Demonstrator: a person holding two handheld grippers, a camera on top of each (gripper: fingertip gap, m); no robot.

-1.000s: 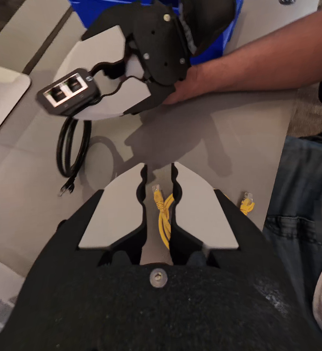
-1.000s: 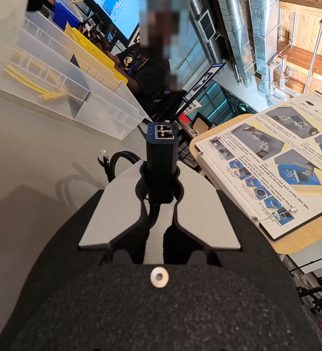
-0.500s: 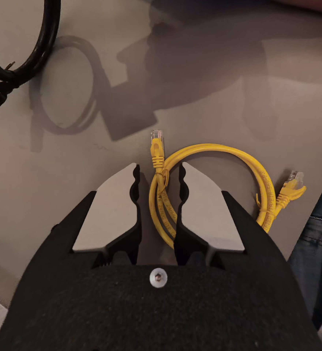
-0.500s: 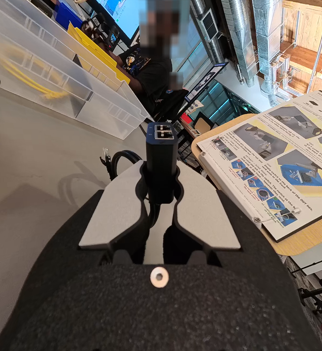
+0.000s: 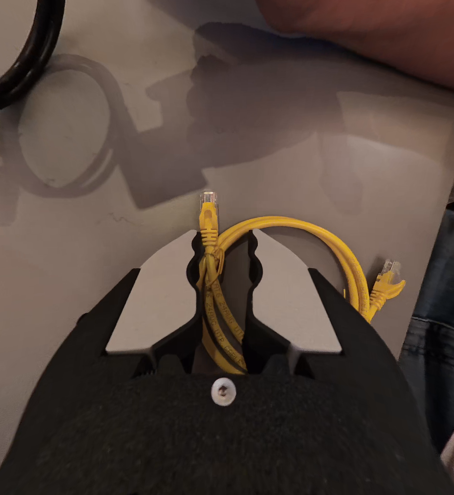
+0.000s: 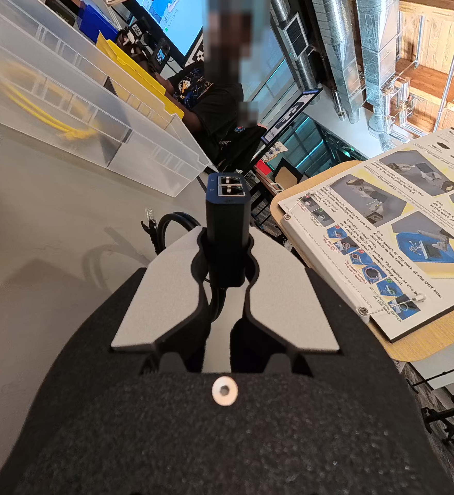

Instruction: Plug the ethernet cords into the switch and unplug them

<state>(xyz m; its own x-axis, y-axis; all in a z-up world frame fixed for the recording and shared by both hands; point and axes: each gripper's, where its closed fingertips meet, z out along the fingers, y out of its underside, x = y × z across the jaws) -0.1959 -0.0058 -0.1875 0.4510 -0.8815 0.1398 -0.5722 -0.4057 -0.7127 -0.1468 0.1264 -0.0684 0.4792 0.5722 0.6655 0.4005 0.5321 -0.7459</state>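
A coiled yellow ethernet cord (image 5: pixel 327 241) lies on the grey table (image 5: pixel 59 254). One of its plugs (image 5: pixel 208 214) points away just past my fingertips, and the other plug (image 5: pixel 386 281) lies at the right. My left gripper (image 5: pixel 223 235) is open and straddles the tied part of the cord. The cord runs along the left finger (image 5: pixel 167 281), and a gap is left to the right finger. My right gripper (image 6: pixel 226 235) is shut on the black switch (image 6: pixel 227 222) and holds it upright. The switch's two empty ports face away from the camera.
A black cable (image 5: pixel 41 48) hangs at the upper left, and a person's arm (image 5: pixel 381 34) crosses the top right. In the right wrist view the black cable (image 6: pixel 172 222) loops behind my fingers. Clear bins (image 6: pixel 86 120) stand at the left and an instruction sheet (image 6: pixel 381 241) lies at the right.
My left gripper came down over the yellow cord, opened wider, then narrowed a little; the cord now lies between its fingers. The right gripper still holds the switch.
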